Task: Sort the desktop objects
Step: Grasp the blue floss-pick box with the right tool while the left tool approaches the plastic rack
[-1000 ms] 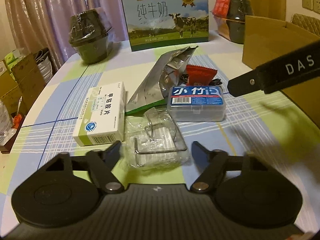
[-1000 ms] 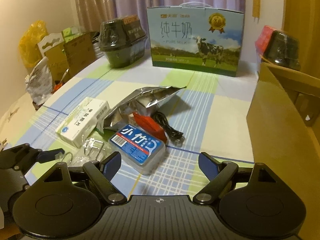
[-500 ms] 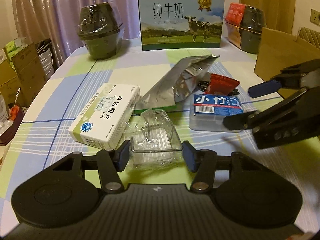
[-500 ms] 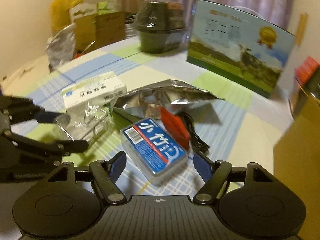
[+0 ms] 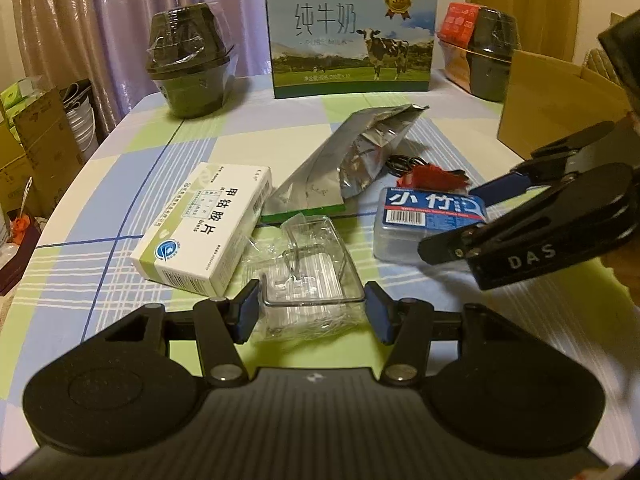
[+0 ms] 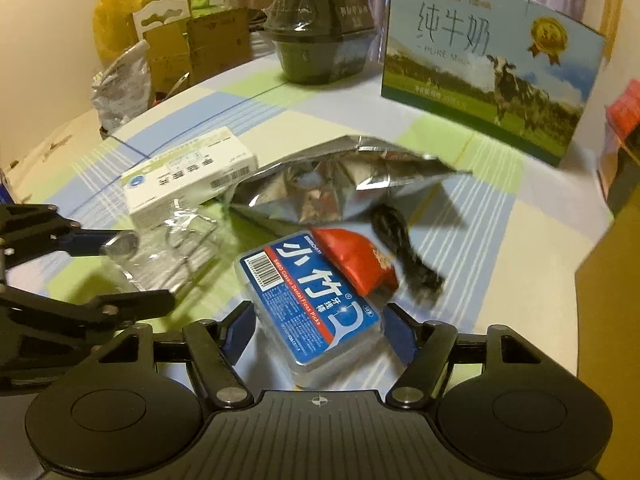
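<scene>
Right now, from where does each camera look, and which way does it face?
Left wrist: sits on the left hand-held gripper, facing the clear plastic packet between its open fingers; the right hand-held gripper shows at right.
Right wrist: sits on the right hand-held gripper, facing the floss pick box; the left one enters at left.
Both share the milk carton and medicine box.

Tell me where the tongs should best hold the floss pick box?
Probably across the two long side walls of the floss box, from its near end. It lies flat, and the open right tongs already straddle that narrow width.
</scene>
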The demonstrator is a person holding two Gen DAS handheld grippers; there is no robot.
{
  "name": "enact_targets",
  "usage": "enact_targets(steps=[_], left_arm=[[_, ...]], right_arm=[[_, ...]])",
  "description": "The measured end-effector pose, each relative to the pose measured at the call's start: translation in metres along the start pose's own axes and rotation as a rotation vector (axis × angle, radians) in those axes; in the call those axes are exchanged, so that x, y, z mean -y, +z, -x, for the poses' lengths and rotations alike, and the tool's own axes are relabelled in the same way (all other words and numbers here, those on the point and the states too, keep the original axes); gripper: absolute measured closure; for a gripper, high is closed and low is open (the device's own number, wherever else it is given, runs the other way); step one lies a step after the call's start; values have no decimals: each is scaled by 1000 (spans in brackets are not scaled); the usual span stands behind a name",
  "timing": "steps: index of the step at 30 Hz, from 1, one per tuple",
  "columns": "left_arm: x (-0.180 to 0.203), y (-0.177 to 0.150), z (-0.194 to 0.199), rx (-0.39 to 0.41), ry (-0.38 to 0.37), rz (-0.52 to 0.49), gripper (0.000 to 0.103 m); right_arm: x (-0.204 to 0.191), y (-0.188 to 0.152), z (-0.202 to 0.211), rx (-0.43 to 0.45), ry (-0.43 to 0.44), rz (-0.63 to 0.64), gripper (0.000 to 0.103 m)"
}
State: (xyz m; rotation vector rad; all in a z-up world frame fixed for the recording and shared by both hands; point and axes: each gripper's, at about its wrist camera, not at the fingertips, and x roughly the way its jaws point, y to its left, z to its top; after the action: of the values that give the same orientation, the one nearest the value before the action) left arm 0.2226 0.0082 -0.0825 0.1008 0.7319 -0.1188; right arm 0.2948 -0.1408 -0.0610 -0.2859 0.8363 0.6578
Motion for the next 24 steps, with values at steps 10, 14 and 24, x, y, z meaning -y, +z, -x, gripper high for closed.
enact_targets(steps=[10, 14, 24], left_arm=[[20, -32, 45, -49, -86, -44, 53], [28, -52, 71, -61, -123, -44, 53], [33, -80, 103, -48, -98, -32, 35]], right_arm=[[-25, -50, 63, -71, -104, -289, 36], [-40, -79, 86, -58, -119, -354, 36], [-63, -107, 106, 2, -99, -65, 24]])
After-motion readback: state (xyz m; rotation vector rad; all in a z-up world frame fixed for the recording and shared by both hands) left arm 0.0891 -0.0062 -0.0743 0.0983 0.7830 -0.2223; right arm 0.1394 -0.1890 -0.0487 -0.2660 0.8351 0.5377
